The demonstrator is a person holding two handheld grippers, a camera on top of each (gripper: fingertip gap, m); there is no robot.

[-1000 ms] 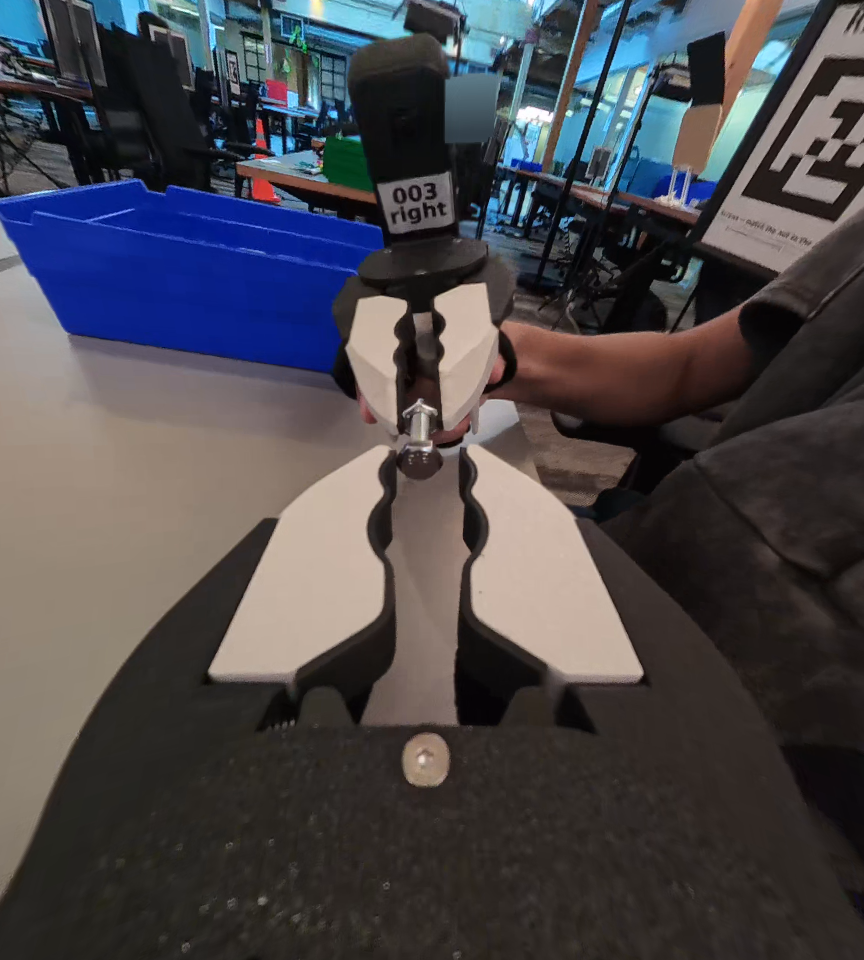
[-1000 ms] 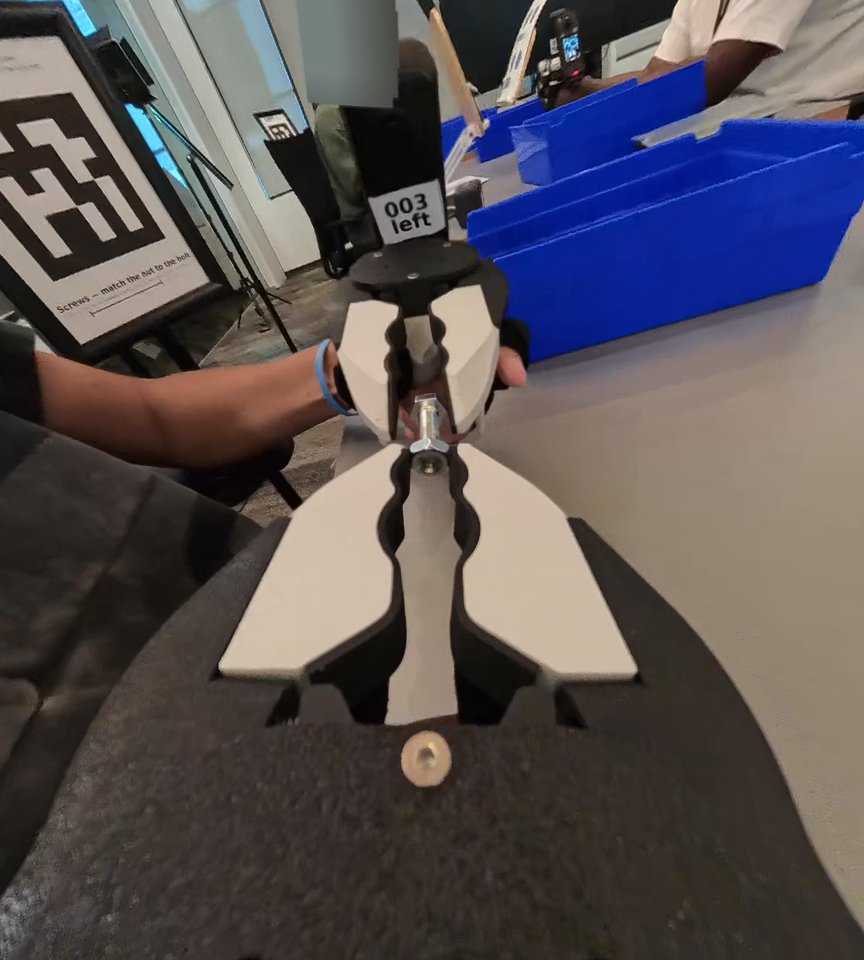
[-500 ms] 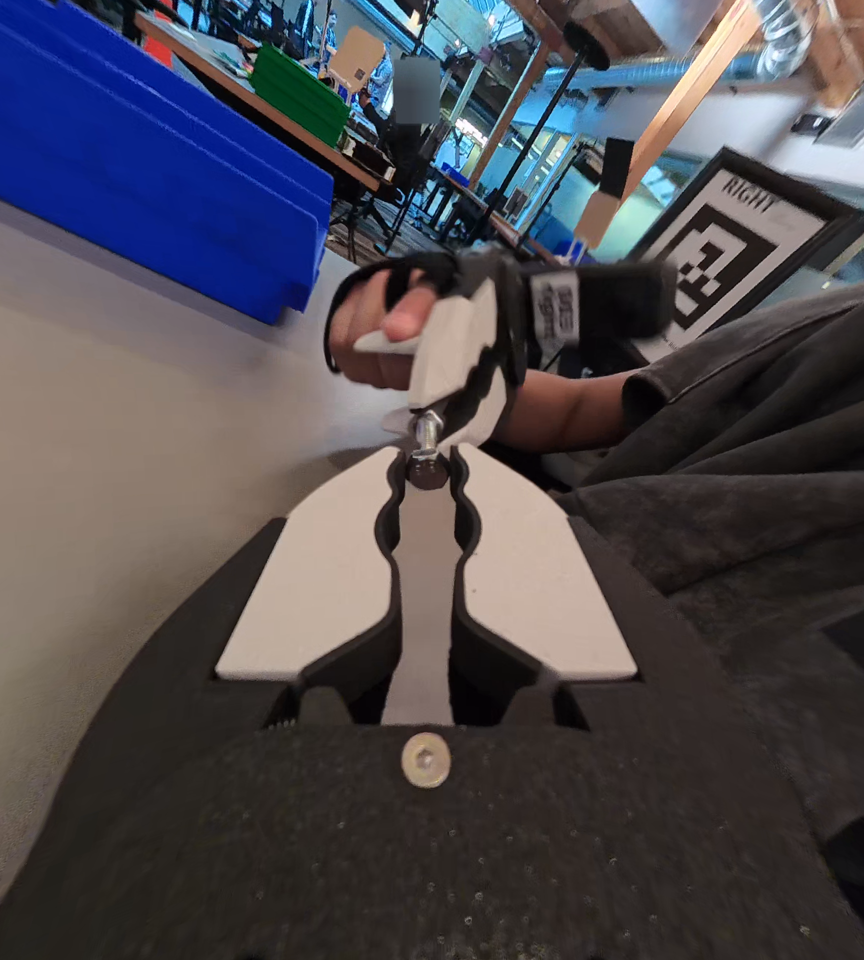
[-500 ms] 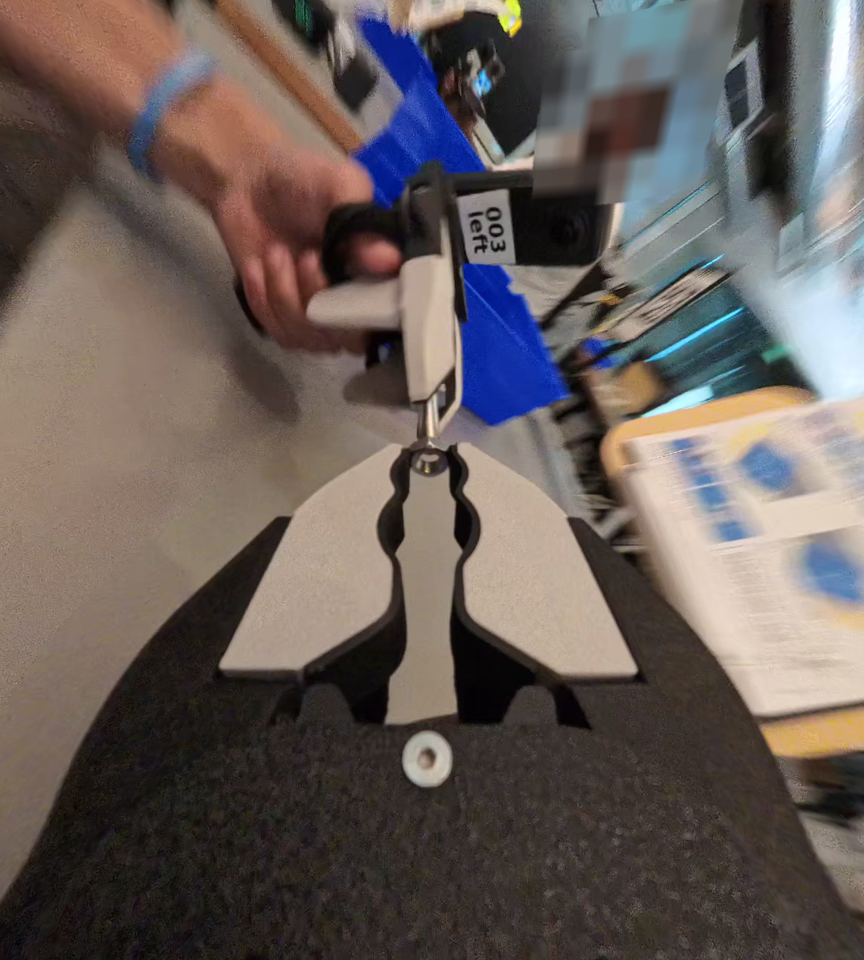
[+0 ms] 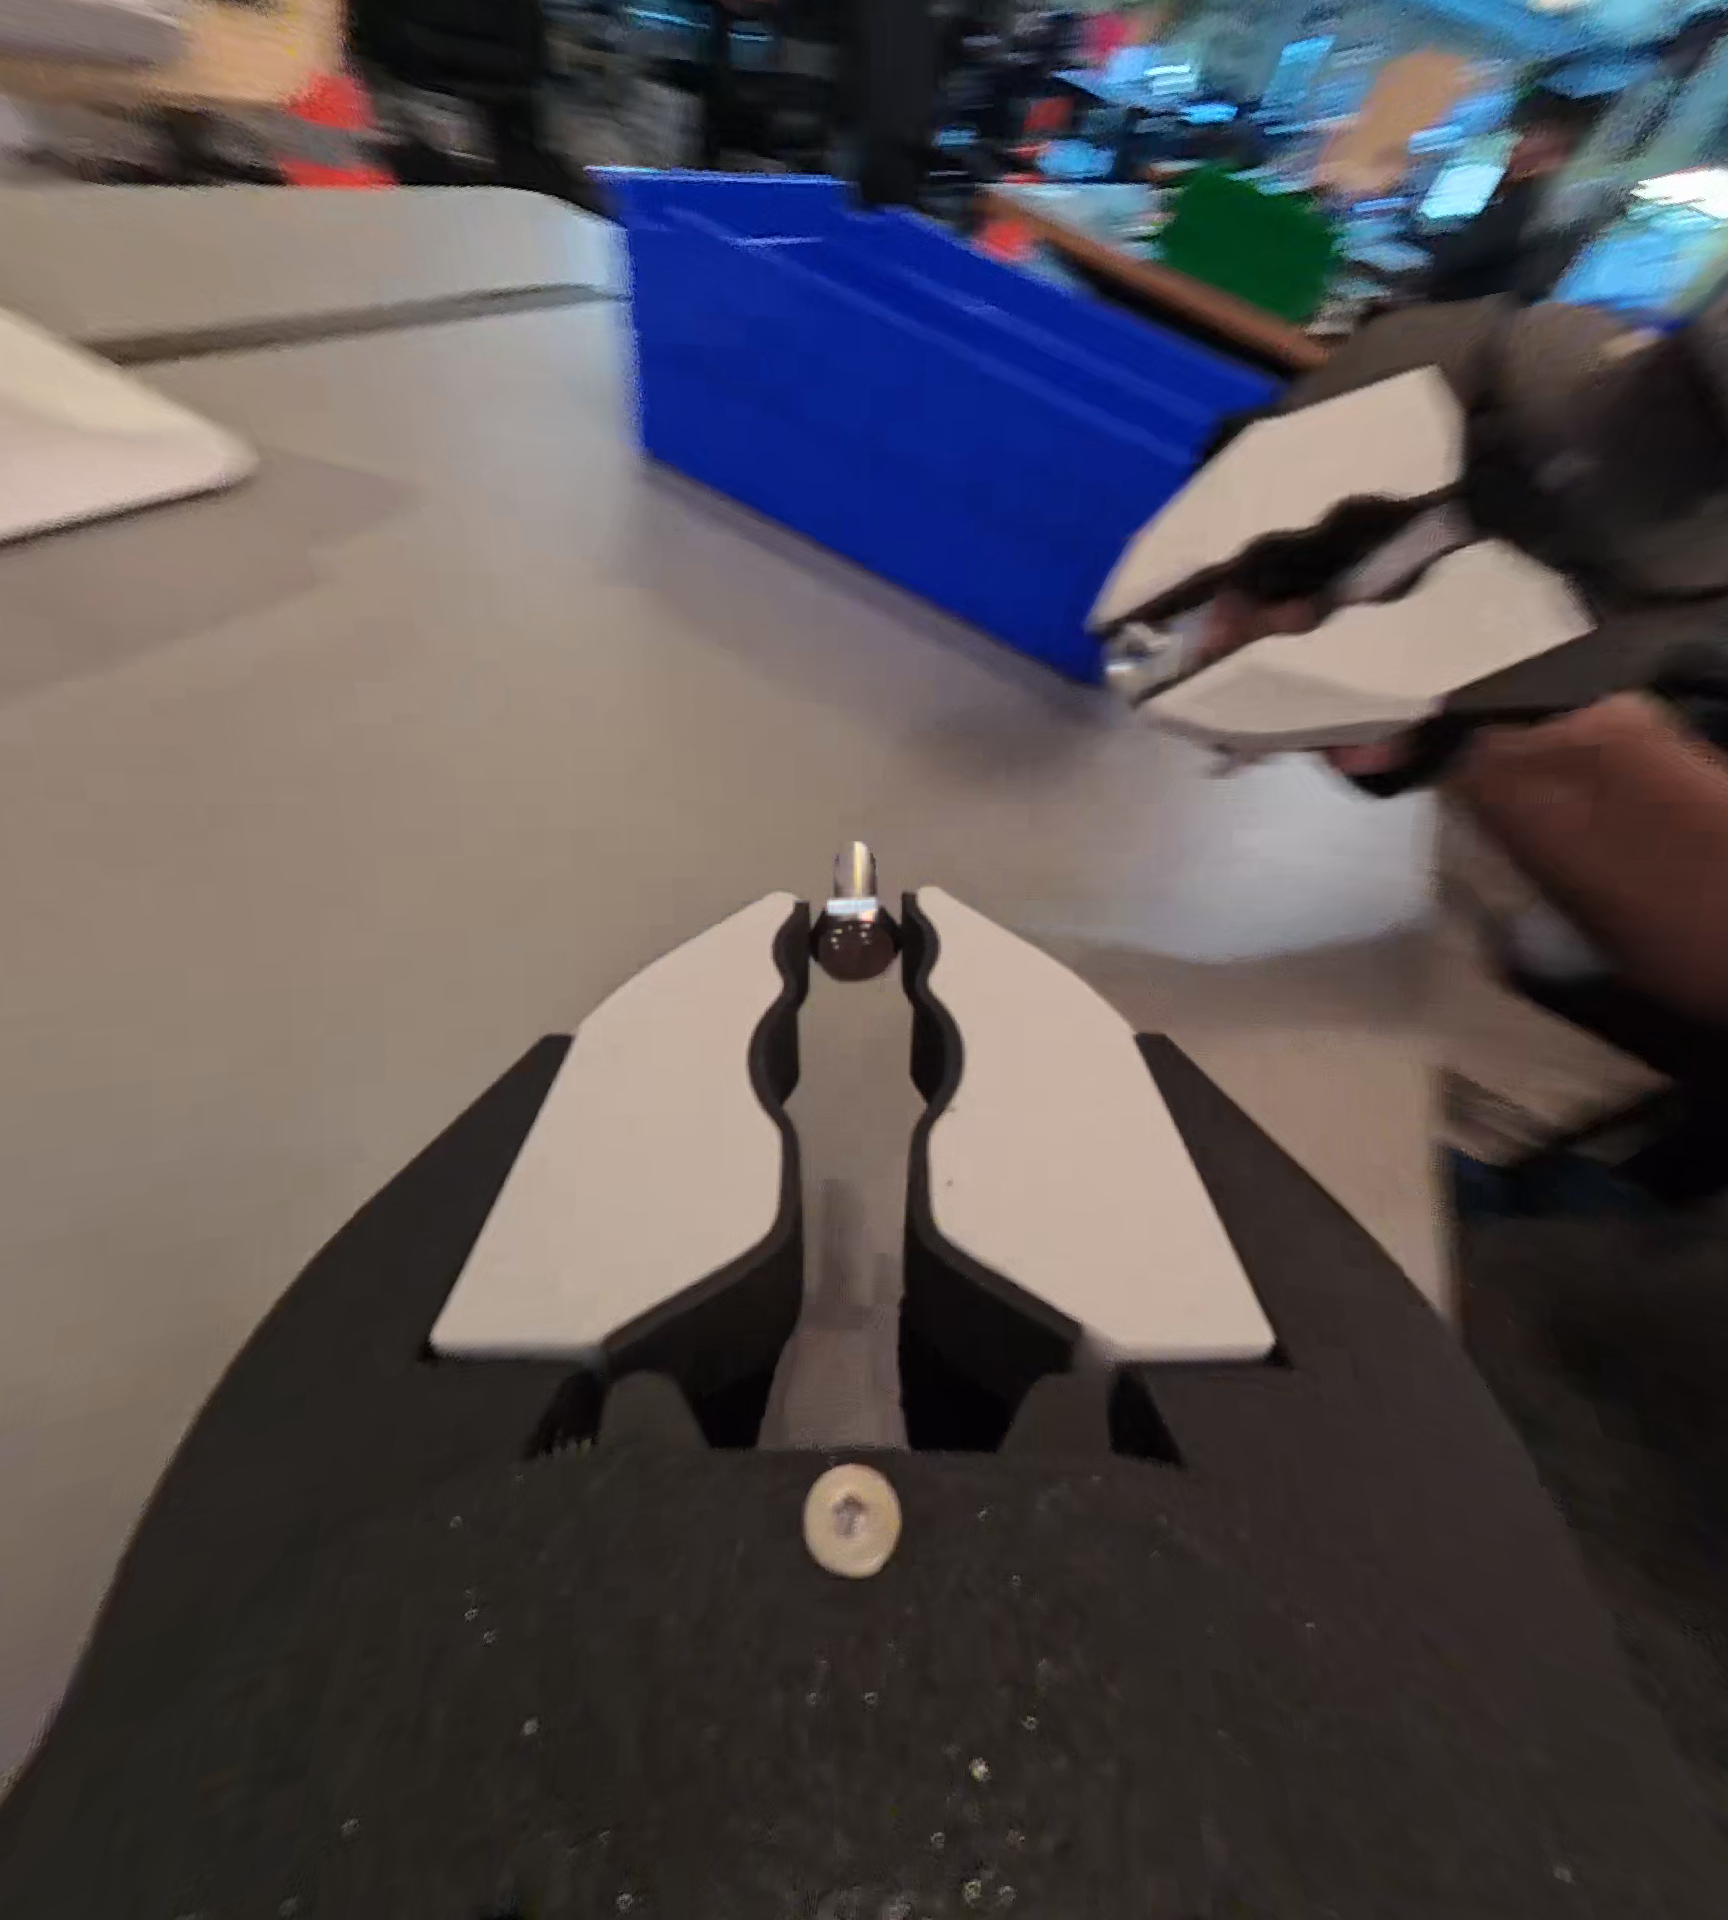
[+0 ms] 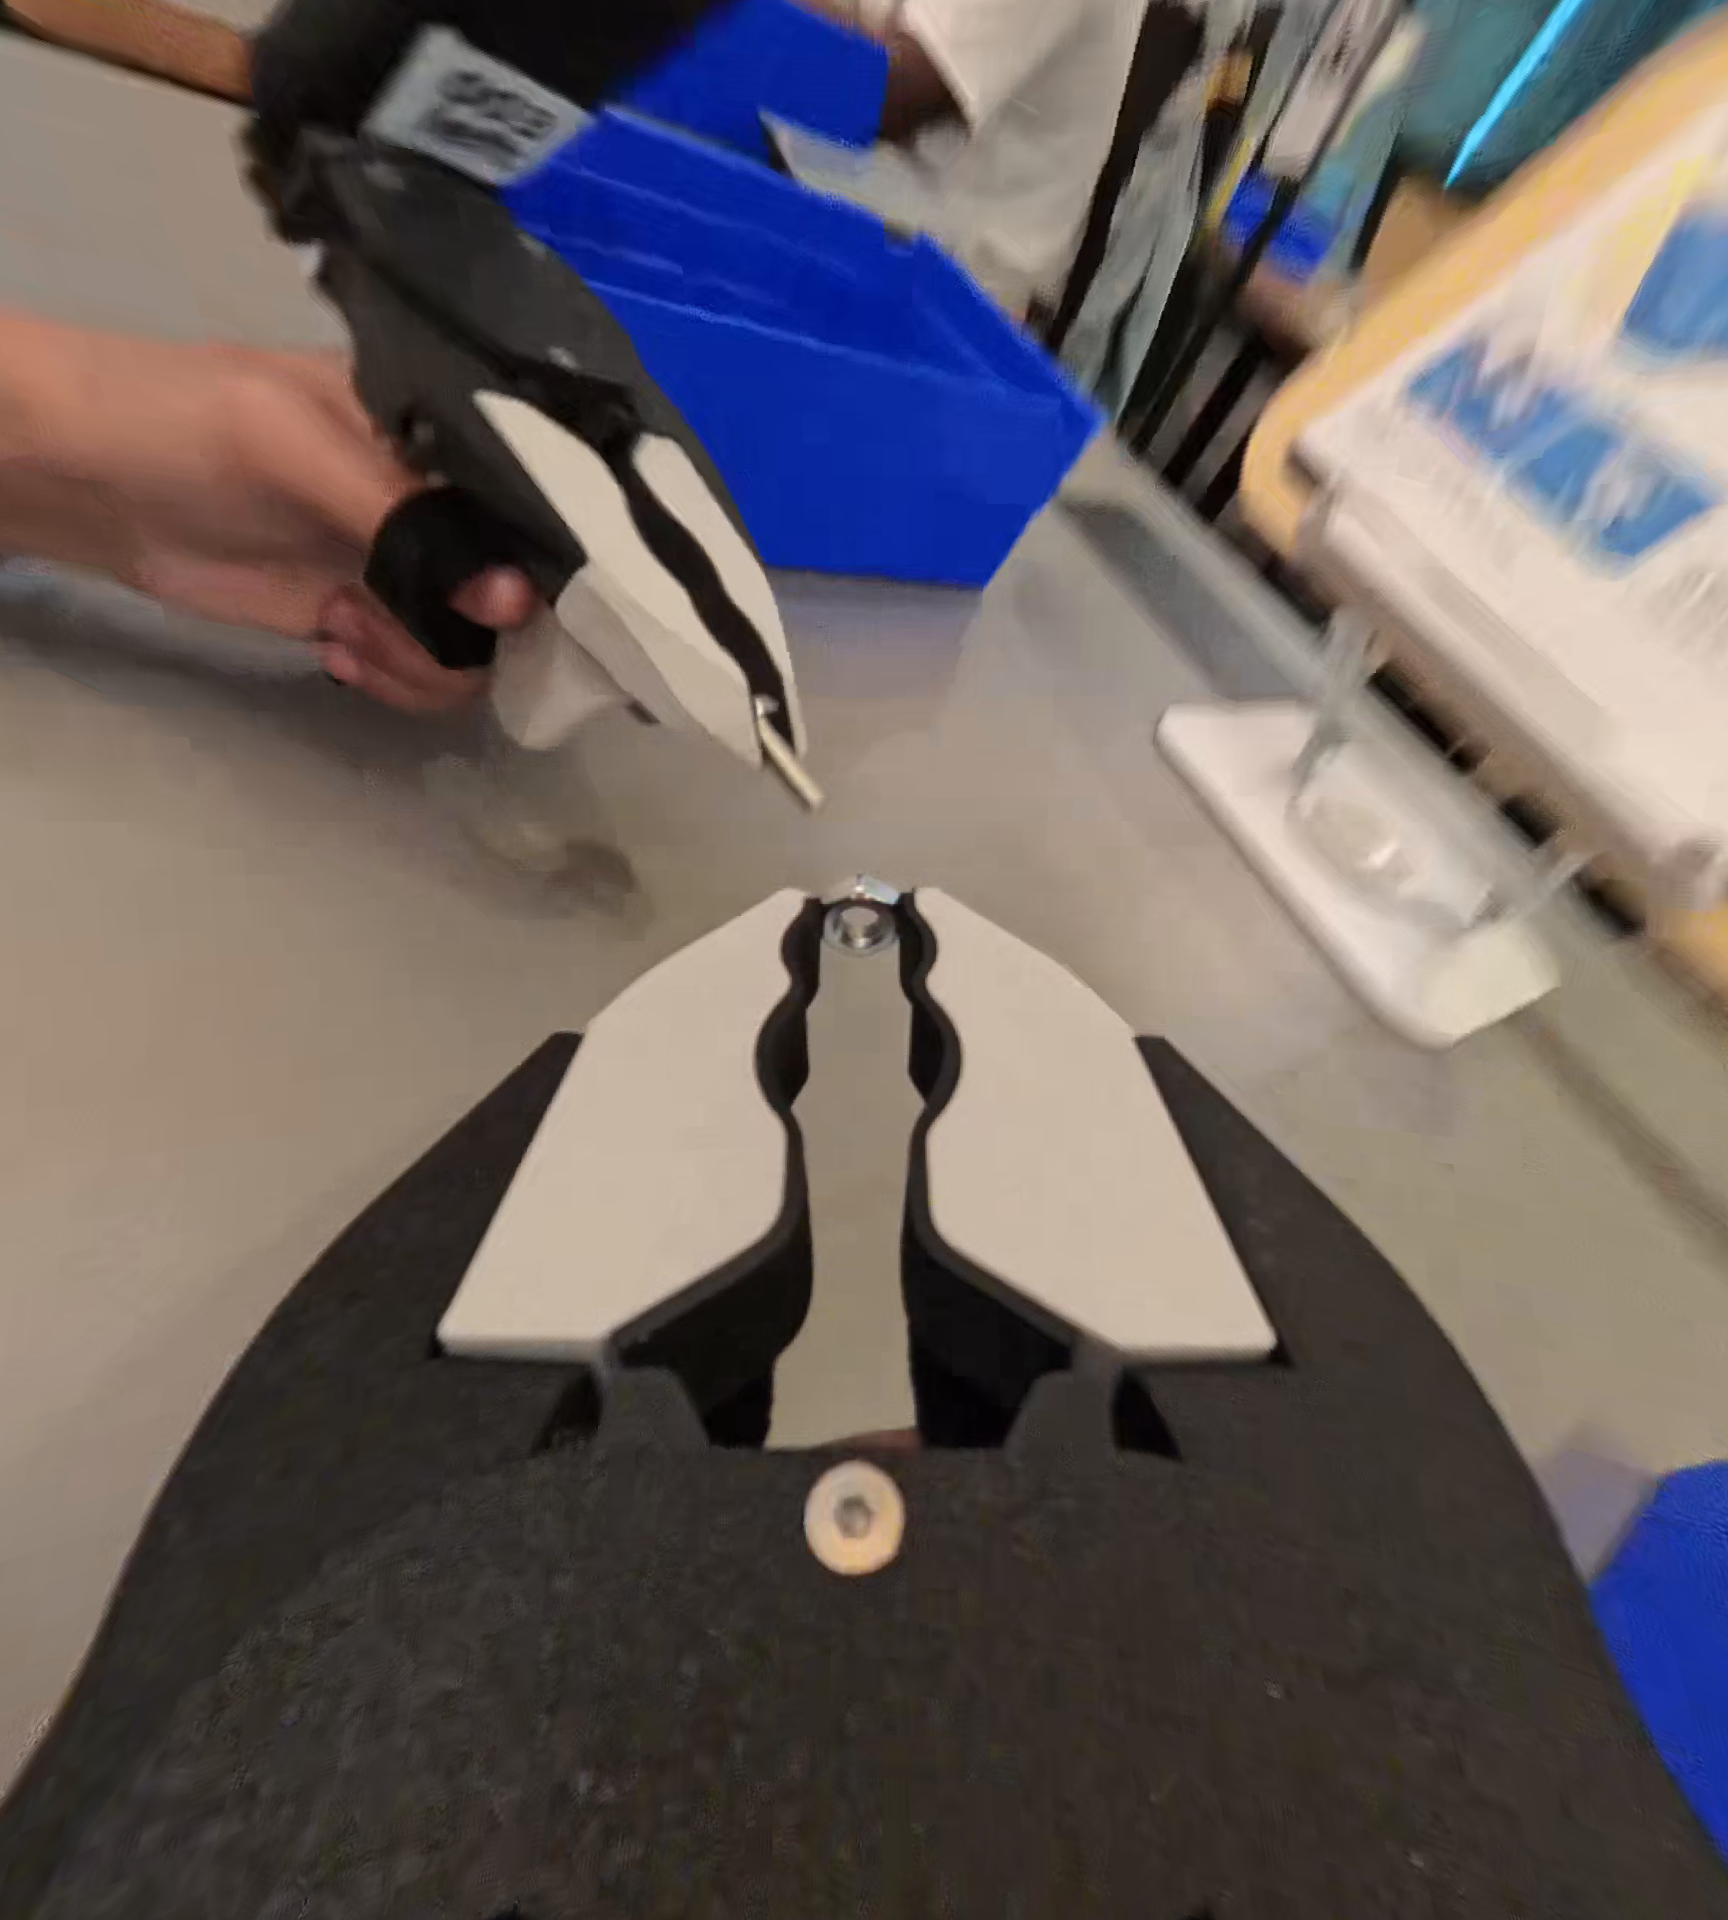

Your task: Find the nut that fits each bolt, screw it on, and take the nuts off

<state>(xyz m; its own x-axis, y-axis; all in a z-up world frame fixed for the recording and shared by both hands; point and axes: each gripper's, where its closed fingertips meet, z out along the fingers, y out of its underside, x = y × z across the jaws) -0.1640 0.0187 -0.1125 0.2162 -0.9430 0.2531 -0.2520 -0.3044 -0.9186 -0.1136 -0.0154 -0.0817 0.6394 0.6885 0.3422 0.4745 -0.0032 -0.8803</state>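
My left gripper (image 5: 852,914) is shut on a silver bolt (image 5: 854,883): its dark head sits between the fingertips and its shaft points forward over the grey table. My right gripper (image 6: 860,909) is shut on a silver hex nut (image 6: 860,923) at its fingertips. The nut is off the bolt and the two are apart. In the left wrist view the right gripper (image 5: 1125,660) shows at the upper right with the nut (image 5: 1146,657) in its tips. In the right wrist view the left gripper (image 6: 777,727) shows at the upper left with the bolt (image 6: 792,769) sticking out.
A blue bin (image 5: 891,416) stands on the grey table (image 5: 320,779) behind the grippers; it also shows in the right wrist view (image 6: 818,416). A white base with a clear stand (image 6: 1359,914) is at the right. A hand (image 6: 216,520) holds the left gripper. The tips of one gripper are about 7 centimetres away from the tips of the other.
The grippers met tip to tip with the nut on the bolt, then twisted. Now they have pulled apart: the nut stays in the right gripper, the bolt in the left.
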